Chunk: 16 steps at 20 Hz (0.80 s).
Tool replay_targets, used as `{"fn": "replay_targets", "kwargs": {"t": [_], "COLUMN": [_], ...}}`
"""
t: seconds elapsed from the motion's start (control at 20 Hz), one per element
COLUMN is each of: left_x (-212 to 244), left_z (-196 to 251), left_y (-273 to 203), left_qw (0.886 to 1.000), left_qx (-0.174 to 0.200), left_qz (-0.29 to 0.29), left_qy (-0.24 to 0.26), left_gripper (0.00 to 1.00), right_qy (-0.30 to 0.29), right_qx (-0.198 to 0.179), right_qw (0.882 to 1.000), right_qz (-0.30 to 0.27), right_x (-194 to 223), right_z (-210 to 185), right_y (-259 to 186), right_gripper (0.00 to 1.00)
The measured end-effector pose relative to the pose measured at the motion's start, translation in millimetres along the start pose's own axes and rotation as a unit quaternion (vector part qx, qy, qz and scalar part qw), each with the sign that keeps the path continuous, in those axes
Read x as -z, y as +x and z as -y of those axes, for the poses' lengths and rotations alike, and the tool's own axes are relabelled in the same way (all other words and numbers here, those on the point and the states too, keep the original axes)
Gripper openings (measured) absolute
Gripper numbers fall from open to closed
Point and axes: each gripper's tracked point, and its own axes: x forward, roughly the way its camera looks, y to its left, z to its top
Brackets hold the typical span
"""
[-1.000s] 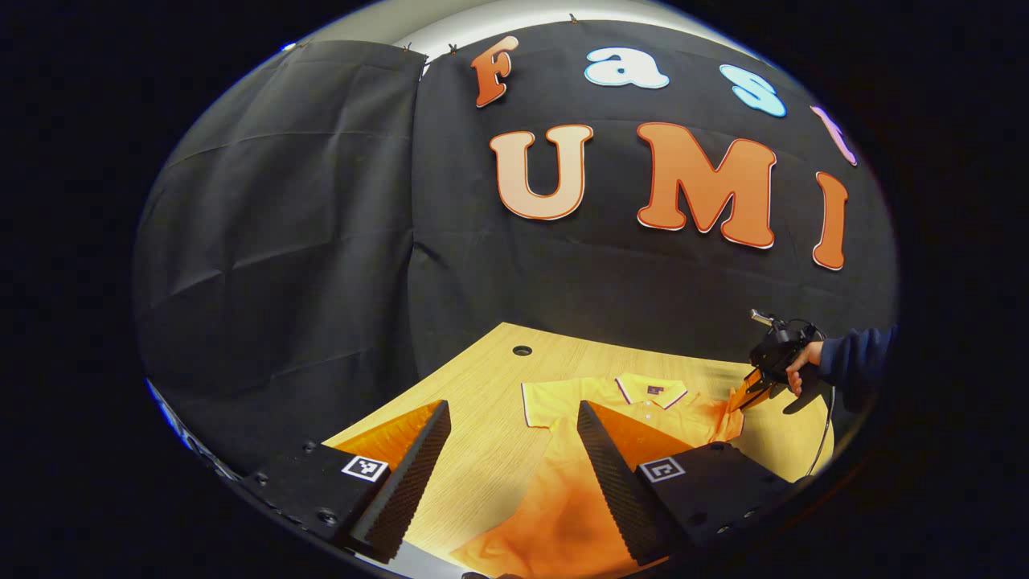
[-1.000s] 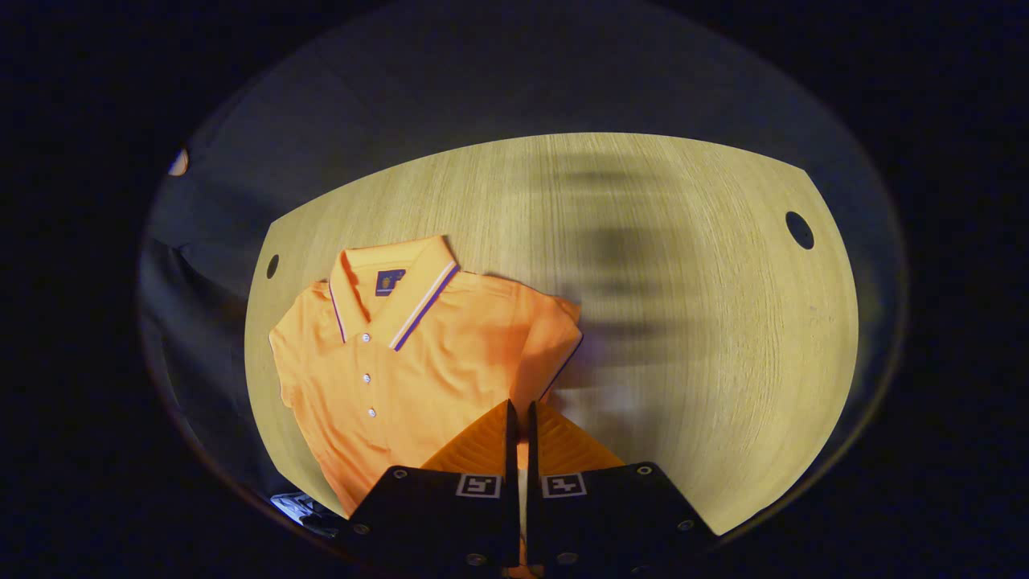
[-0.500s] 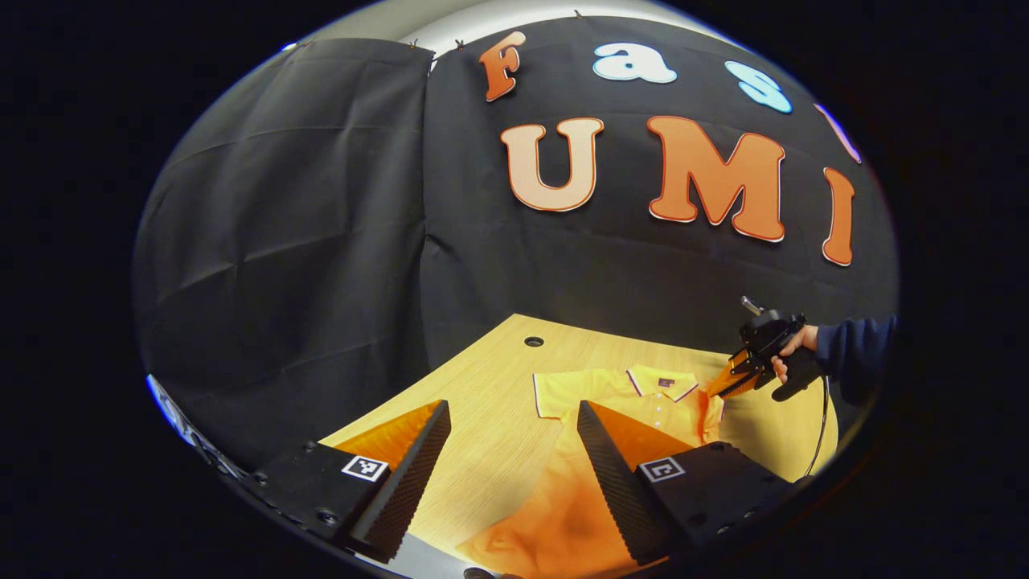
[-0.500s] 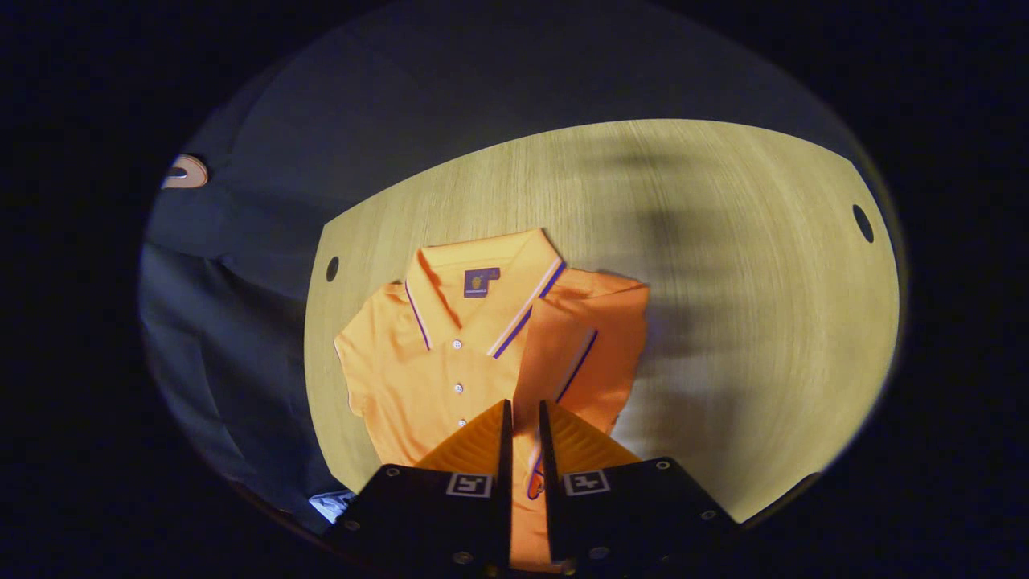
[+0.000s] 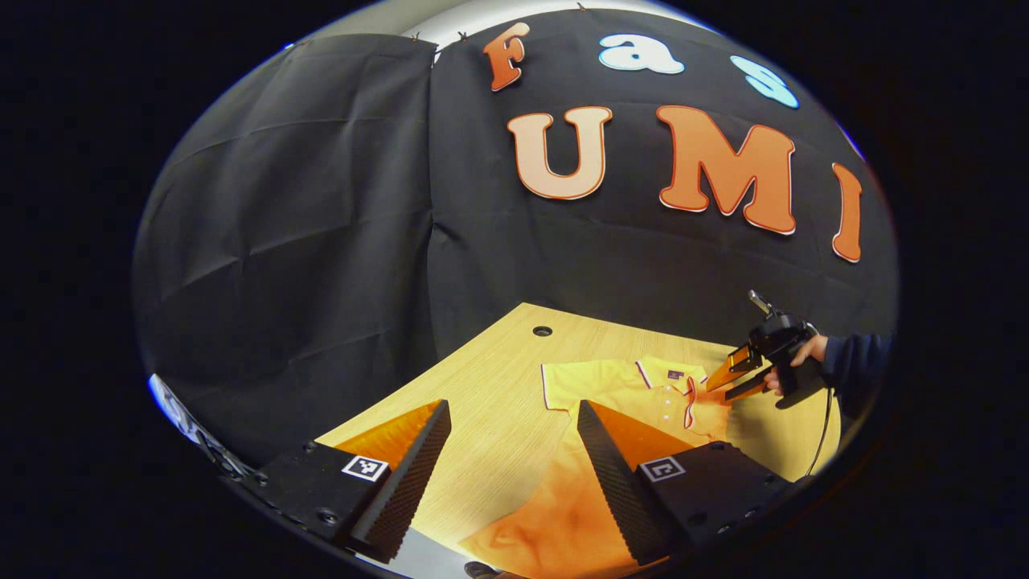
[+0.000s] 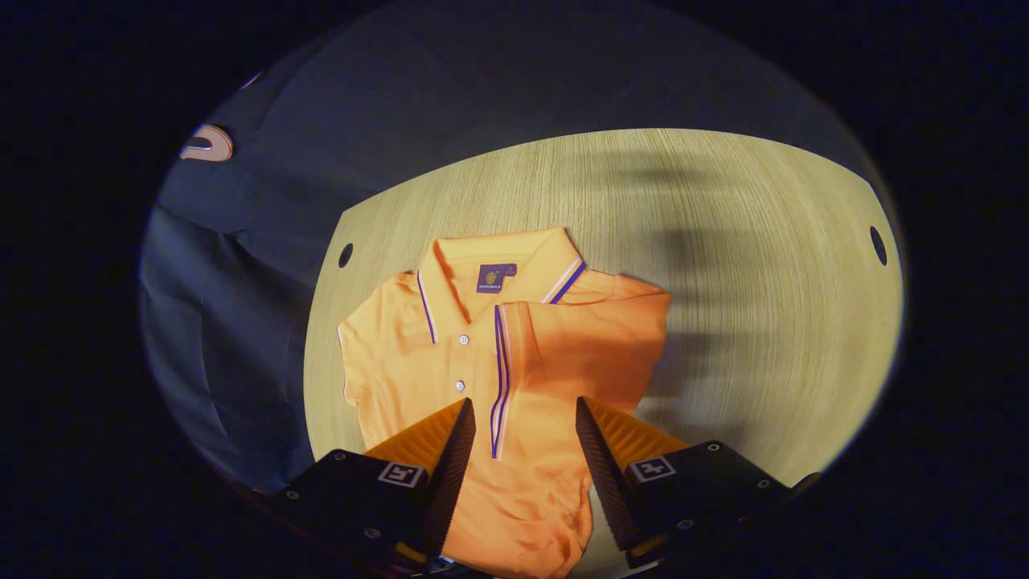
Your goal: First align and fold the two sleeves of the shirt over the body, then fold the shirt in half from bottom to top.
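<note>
Since a second ago the right gripper has let go of the sleeve it was pinching; its fingers have spread wide and it hangs above the cloth. The wooden table carries the orange polo shirt, lying flat with its collar toward the booth's wall. That sleeve now lies folded across the chest, its striped cuff beside the button placket. The other sleeve is spread out flat. The left gripper hovers near the shirt's hem with its fingers wide apart, holding nothing.
</note>
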Motion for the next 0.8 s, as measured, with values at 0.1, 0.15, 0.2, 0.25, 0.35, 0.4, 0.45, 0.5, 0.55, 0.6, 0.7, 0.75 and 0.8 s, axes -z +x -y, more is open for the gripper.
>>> {"fn": "replay_targets", "kwargs": {"t": [0.1,0.15,0.2,0.25,0.35,0.4,0.45,0.5,0.55,0.6,0.7,0.75,0.8], "left_x": [-3.1,-3.7,-6.3,-6.3,-7.8,-8.5,-8.9,-9.4,-9.5,-10.2,-5.6,-1.4,4.6], "left_z": [0.6,1.4,3.1,6.6,4.4,3.4,4.3,6.1,10.3,13.5,19.3,21.7,27.1], "left_y": [5.5,10.0,15.0,21.8,37.2,46.0,53.4,62.3,74.0,84.1,107.6,121.6,131.9], "left_qw": [1.000,1.000,1.000,0.999,0.998,0.998,0.997,0.996,0.995,0.994,0.991,0.989,0.985], "left_qx": [0.003,0.009,0.016,0.025,0.031,0.036,0.042,0.050,0.062,0.075,0.093,0.099,0.114], "left_qz": [-0.008,-0.013,-0.019,-0.027,-0.038,-0.045,-0.051,-0.060,-0.067,-0.077,-0.098,-0.113,-0.133], "left_qy": [-0.007,-0.012,-0.019,-0.024,-0.028,-0.029,-0.030,-0.030,-0.030,-0.027,-0.017,-0.010,-0.002], "left_gripper": [0.97,0.98,0.98,0.98,0.98,0.98,0.98,0.98,0.98,0.98,0.98,0.98,0.98], "right_qy": [-0.004,-0.004,-0.002,0.002,0.006,0.005,0.004,0.002,0.003,0.007,0.016,0.022,0.027], "right_qx": [0.007,0.007,0.005,0.002,0.002,0.008,0.014,0.019,0.024,0.028,0.041,0.050,0.057], "right_qw": [1.000,1.000,1.000,0.999,0.999,0.998,0.998,0.997,0.996,0.995,0.993,0.991,0.990], "right_qz": [0.012,0.019,0.026,0.033,0.051,0.061,0.069,0.074,0.082,0.091,0.111,0.119,0.125], "right_x": [1.4,2.4,2.1,3.7,3.9,3.0,4.8,5.6,6.7,7.2,10.3,15.9,22.0], "right_z": [6.0,6.5,6.7,6.3,6.6,8.4,9.5,8.8,7.4,5.7,3.5,4.0,4.1], "right_y": [-6.1,-9.3,-13.4,-19.0,-29.4,-34.0,-37.9,-42.7,-47.7,-52.4,-63.6,-69.6,-76.4], "right_gripper": [0.83,0.87,0.88,0.80,0.91,0.92,0.91,0.92,0.92,0.92,0.95,0.96,0.96]}}
